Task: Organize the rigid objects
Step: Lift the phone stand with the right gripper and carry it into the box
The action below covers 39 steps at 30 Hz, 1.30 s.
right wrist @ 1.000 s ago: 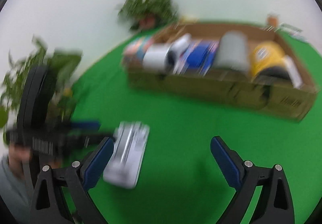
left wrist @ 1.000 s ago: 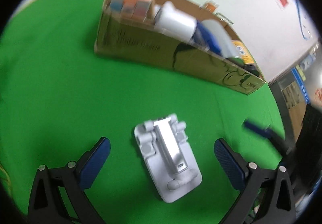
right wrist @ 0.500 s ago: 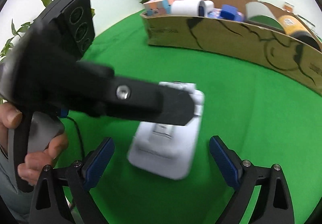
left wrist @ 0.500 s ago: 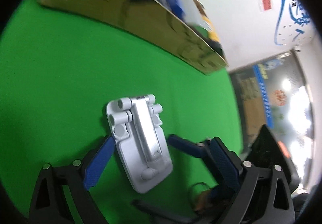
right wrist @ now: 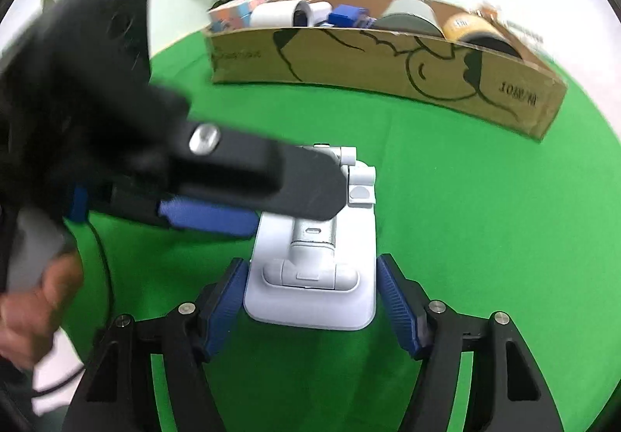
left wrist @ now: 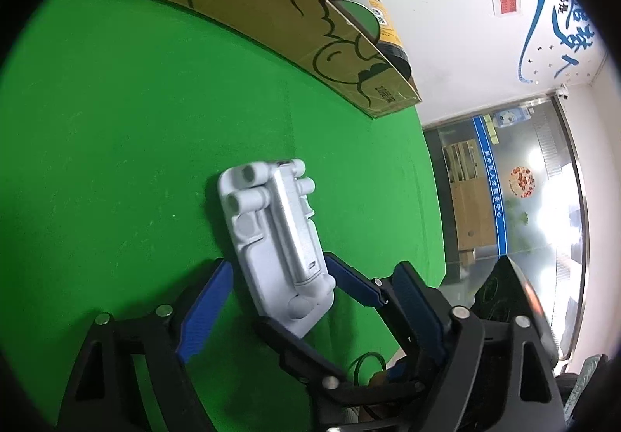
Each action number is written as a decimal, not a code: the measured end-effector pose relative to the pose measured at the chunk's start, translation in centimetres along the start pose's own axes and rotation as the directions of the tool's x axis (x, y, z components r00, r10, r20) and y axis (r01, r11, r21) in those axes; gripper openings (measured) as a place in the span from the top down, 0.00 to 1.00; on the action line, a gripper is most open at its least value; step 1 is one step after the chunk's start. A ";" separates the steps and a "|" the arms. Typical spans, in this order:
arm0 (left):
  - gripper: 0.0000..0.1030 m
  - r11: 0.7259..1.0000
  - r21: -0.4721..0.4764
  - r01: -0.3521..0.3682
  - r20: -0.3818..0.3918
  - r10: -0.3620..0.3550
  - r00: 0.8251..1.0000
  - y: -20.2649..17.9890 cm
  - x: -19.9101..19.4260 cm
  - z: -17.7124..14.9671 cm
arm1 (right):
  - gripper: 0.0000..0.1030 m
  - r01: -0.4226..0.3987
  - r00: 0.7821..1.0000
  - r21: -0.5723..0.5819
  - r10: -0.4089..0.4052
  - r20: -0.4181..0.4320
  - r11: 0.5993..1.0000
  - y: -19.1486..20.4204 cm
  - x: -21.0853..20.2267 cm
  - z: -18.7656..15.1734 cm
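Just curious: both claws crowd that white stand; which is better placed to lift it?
Probably right gripper: its jaws, just closing, squarely straddle the white stand. The left gripper, also closing, straddles it askew, with a right finger inside.

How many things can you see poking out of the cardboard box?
5 that I can tell, left to right in the cardboard box: a pastel carton, a white roll, a blue thing, a grey cylinder, a yellow can. More may hide behind the wall.

stand [right wrist: 314,276]: white-grey | cloth [left wrist: 116,121]: green | box [right wrist: 388,63]: brown, black drawing
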<state>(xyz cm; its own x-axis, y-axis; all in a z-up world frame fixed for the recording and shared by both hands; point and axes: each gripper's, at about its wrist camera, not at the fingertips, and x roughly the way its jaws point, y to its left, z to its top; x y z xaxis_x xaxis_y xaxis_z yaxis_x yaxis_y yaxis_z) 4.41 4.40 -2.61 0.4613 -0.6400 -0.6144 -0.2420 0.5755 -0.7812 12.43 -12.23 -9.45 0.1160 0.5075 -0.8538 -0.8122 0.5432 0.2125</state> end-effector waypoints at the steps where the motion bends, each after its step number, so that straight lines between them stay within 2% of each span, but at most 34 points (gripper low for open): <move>1: 0.29 1.000 -0.003 -0.011 0.004 0.011 1.000 0.1 -0.1 -0.1 | 0.37 -0.041 0.999 0.043 0.041 -0.006 0.998 -0.4 0.1 0.3; 2: 0.36 1.000 -0.005 -0.021 0.007 0.021 1.000 0.2 -0.2 0.0 | 0.37 -0.076 0.997 0.077 0.077 -0.013 0.994 -0.8 0.1 0.6; 3: 0.49 0.999 -0.009 -0.033 0.006 0.033 0.999 0.3 -0.1 0.0 | 0.37 -0.106 0.994 0.100 0.108 -0.020 0.989 -1.0 0.1 0.7; 6: 0.65 0.998 -0.013 -0.063 0.009 0.063 0.998 0.8 -0.2 -0.1 | 0.37 -0.141 0.989 0.125 0.145 -0.028 0.982 -1.1 0.2 0.6; 9: 0.66 0.998 -0.013 -0.056 0.029 0.056 0.998 0.8 -0.7 -0.1 | 0.37 -0.142 0.989 0.111 0.144 -0.012 0.984 -0.9 -0.1 0.6; 14: 0.69 0.997 0.063 -0.055 0.087 0.049 0.995 -1.5 -2.5 0.8 | 0.37 -0.140 0.989 0.077 0.135 0.064 0.987 0.7 -2.5 2.0; 23: 0.70 0.973 0.196 -0.122 0.190 0.085 0.978 -6.3 -6.6 6.1 | 0.38 -0.140 0.970 0.029 0.131 0.205 0.990 1.1 -5.5 9.2; 26: 0.70 0.966 0.223 -0.130 0.224 0.079 0.971 -7.3 -8.0 8.7 | 0.38 -0.133 0.965 0.013 0.126 0.231 0.991 0.9 -6.5 11.9; 31: 0.70 0.961 0.238 -0.138 0.250 0.077 0.965 -8.3 -9.8 14.0 | 0.38 -0.137 0.963 -0.002 0.134 0.233 0.991 1.0 -5.4 19.2; 36: 0.70 0.968 0.221 -0.114 0.207 0.068 0.976 -7.4 -9.5 21.5 | 0.38 -0.113 0.974 0.012 0.108 0.201 0.994 0.1 -2.7 26.9; 39: 0.71 0.974 0.195 -0.112 0.163 0.081 0.983 -6.2 -8.2 26.0 | 0.38 -0.130 0.983 0.052 0.122 0.136 0.990 -1.3 0.4 31.6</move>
<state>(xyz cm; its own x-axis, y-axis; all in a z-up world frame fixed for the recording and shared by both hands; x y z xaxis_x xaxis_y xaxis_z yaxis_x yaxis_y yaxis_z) 24.37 19.32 10.12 0.5733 -0.5000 -0.6491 -0.1211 0.7318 -0.6707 31.63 8.42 4.99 0.0926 0.6561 -0.7490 -0.7894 0.5068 0.3463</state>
